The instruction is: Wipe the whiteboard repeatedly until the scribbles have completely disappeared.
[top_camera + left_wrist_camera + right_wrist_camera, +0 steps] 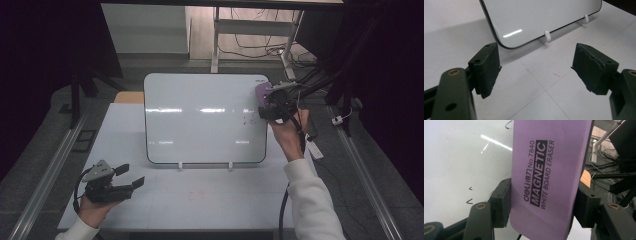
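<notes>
The right claw [541, 202] pinches a flat purple foam magnetic eraser [546, 172] against the top right corner of the propped glossy whiteboard [200, 120], above small black marks [248, 120]. The left claw [131, 176] hangs spread over the white surface [200, 200].

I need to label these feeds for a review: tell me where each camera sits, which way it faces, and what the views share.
High view: above the person's side, looking forward and down on the table; both forearms, left tongs and right tongs show.
Left gripper view: rides the left tongs, looking along its open jaws at the whiteboard's lower corner.
Right gripper view: rides the right tongs, looking along jaws clamped on the purple eraser at the board.
Shared: all three show the whiteboard; the high and right gripper views both show the eraser.
</notes>
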`<state>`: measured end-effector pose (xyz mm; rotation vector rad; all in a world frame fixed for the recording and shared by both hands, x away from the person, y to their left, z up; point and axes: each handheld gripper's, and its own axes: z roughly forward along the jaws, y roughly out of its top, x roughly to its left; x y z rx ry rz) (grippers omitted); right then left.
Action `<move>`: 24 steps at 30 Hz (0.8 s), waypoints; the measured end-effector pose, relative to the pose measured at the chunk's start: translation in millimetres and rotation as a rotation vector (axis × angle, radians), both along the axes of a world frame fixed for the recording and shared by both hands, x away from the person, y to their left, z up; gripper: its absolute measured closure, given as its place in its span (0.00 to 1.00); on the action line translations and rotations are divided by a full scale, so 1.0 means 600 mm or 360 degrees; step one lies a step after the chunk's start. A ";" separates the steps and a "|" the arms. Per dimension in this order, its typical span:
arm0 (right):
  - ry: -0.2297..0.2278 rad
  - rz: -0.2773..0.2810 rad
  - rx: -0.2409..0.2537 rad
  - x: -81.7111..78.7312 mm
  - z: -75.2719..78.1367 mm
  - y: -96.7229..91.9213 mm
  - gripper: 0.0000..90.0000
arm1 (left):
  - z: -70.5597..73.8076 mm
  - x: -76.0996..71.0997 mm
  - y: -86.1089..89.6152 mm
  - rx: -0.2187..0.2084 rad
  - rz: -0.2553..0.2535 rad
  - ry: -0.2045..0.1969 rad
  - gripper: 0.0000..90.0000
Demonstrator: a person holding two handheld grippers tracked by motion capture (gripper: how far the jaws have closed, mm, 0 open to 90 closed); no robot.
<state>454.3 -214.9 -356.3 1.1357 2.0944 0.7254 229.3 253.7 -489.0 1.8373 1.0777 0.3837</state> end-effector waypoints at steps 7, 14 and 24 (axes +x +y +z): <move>0.0018 0.0117 -0.0147 -0.011 -0.013 0.044 0.44 | -0.003 0.002 0.000 0.0007 0.0000 0.0013 0.26; 0.0028 0.0023 -0.0058 0.002 -0.002 0.022 0.44 | -0.002 0.000 0.003 0.0003 0.0003 0.0003 0.26; 0.0034 0.0042 -0.0116 -0.002 -0.002 0.027 0.44 | -0.001 0.001 -0.004 0.0014 -0.0013 0.0007 0.26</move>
